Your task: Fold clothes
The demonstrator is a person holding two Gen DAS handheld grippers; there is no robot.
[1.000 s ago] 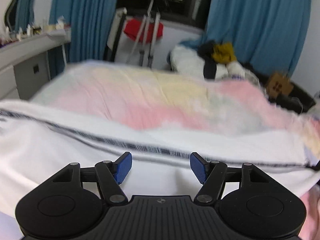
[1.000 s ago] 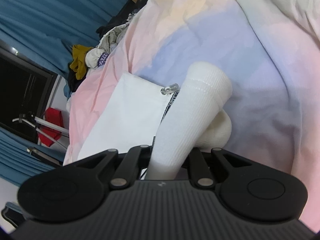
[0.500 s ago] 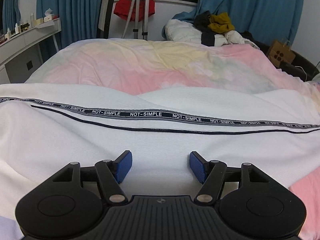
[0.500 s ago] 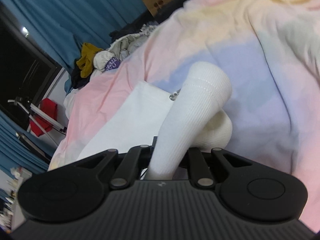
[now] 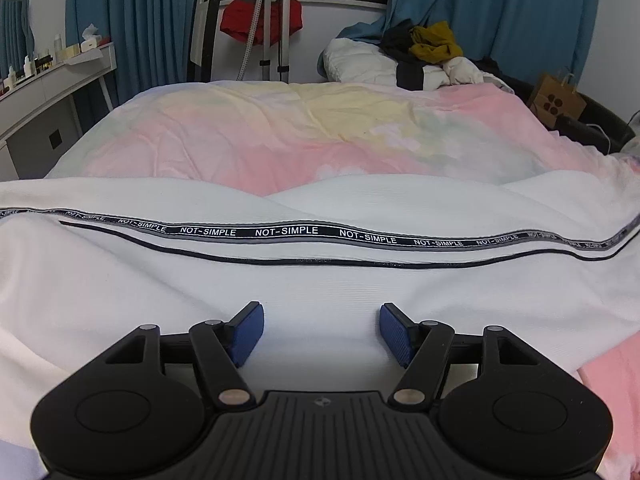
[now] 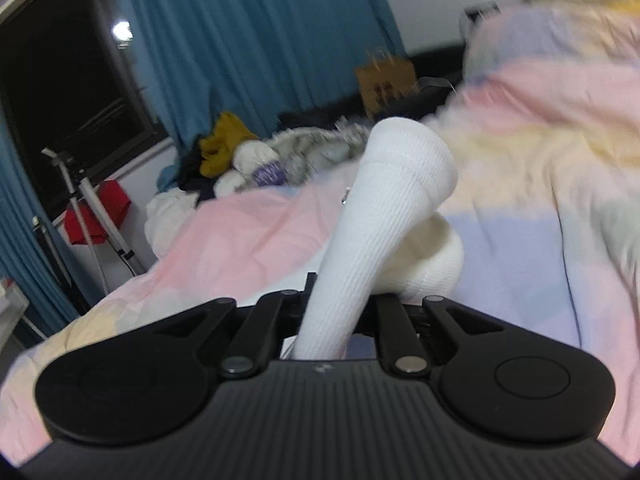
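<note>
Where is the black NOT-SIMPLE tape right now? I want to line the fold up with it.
In the left wrist view, the NOT-SIMPLE tape runs side to side across the white garment, ahead of the open left gripper.

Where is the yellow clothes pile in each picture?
Left wrist: the mustard-yellow clothes sit top right, on the white bedding heap beyond the bed.
Right wrist: they sit left of center, beside the window.
Shared landmark: the brown paper bag, blurred in the right view.
</note>
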